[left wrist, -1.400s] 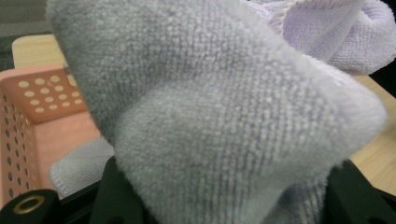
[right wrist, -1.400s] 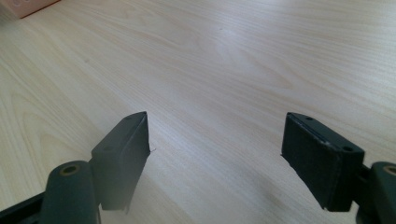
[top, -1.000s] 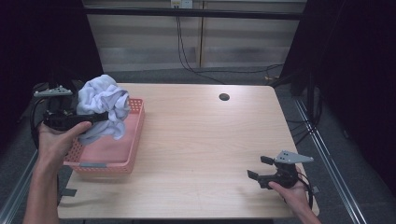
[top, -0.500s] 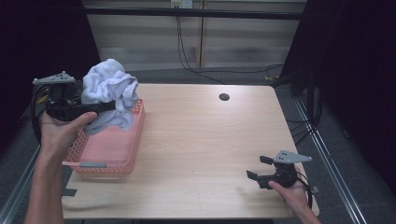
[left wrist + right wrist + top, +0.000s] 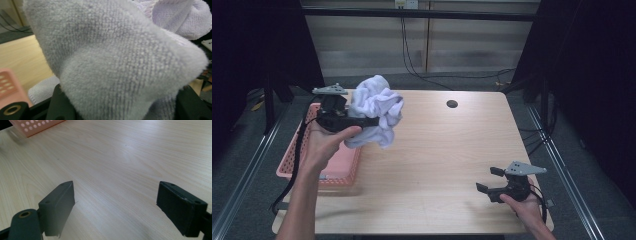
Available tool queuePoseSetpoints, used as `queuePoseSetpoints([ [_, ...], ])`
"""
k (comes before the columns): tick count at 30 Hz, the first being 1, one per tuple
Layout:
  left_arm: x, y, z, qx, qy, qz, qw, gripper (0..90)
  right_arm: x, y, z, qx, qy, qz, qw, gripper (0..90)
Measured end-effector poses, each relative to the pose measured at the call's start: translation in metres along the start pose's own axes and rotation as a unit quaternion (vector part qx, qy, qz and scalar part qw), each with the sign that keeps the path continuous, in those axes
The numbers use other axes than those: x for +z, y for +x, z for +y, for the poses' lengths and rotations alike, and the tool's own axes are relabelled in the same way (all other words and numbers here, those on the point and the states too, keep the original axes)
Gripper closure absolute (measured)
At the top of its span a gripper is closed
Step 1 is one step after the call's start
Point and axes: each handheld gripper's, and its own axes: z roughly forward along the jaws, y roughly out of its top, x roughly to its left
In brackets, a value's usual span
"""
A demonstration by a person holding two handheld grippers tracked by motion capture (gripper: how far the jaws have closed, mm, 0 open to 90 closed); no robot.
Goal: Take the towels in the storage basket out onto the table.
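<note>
Carried out of the pink basket since the earlier frame, the white towel now hangs bunched above the counter's left edge, clamped in the left tongs. The right tongs rest wide apart, holding nothing, near the front right corner. Next likely comes lowering the towel onto bare pale wood. Dark curtains surround the counter.

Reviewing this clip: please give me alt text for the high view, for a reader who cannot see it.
The left gripper, in a person's hand, holds a bunched white towel in the air over the wooden table, just right of a pink basket at the table's left edge. The right gripper rests open near the front right corner, with nothing between its jaws.
</note>
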Motion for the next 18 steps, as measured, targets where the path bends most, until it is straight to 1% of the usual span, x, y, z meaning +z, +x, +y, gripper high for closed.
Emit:
queuePoseSetpoints([
  [2, 0.015, -0.006, 0.000, 0.001, 0.006, -0.013, 0.9999, 46.7, 0.000, 0.000, 0.000, 0.000, 0.000, 0.000, 1.0000, 14.3],
  [3, 0.020, -0.009, -0.001, 0.004, 0.009, -0.017, 0.9998, 46.5, 0.000, 0.000, 0.000, 0.000, -0.001, 0.000, 1.0000, 14.4],
  [5, 0.035, -0.014, -0.003, 0.003, 0.016, -0.028, 0.9995, 46.0, 0.000, 0.000, 0.000, 0.000, -0.001, 0.000, 1.0000, 14.4],
  [7, 0.052, -0.019, -0.007, 0.000, 0.029, -0.034, 0.9990, 45.5, 0.000, 0.000, 0.000, 0.000, 0.000, 0.000, 1.0000, 14.4],
  [10, 0.073, -0.025, -0.016, 0.006, 0.051, -0.042, 0.9978, 44.7, 0.000, 0.000, 0.000, -0.001, -0.001, -0.001, 1.0000, 14.4],
  [11, 0.073, -0.025, -0.016, 0.006, 0.051, -0.042, 0.9978, 44.4, 0.000, 0.000, 0.000, -0.001, -0.001, -0.001, 1.0000, 14.4],
  [12, 0.084, -0.027, -0.021, 0.006, 0.063, -0.049, 0.9968, 44.2, -0.001, 0.000, 0.000, -0.001, 0.000, -0.001, 1.0000, 14.4],
  [13, 0.095, -0.029, -0.028, 0.004, 0.074, -0.052, 0.9959, 43.9, 0.000, 0.000, 0.000, -0.001, 0.001, 0.000, 1.0000, 14.4],
  [14, 0.095, -0.029, -0.028, 0.004, 0.074, -0.052, 0.9959, 43.7, 0.000, 0.000, 0.000, -0.001, 0.001, 0.000, 1.0000, 14.4],
  [15, 0.111, -0.033, -0.037, 0.007, 0.090, -0.055, 0.9944, 43.4, 0.000, 0.000, 0.000, -0.001, 0.001, 0.000, 1.0000, 14.5],
  [16, 0.117, -0.034, -0.042, 0.009, 0.100, -0.057, 0.9933, 43.1, 0.000, 0.000, 0.000, -0.002, 0.001, 0.001, 1.0000, 14.6],
  [17, 0.124, -0.036, -0.046, 0.012, 0.105, -0.059, 0.9926, 42.4, 0.000, 0.000, 0.000, -0.003, 0.001, 0.000, 1.0000, 14.6],
  [18, 0.130, -0.038, -0.051, 0.012, 0.110, -0.059, 0.9921, 41.6, 0.000, 0.000, 0.000, -0.003, 0.002, 0.000, 1.0000, 14.6],
])
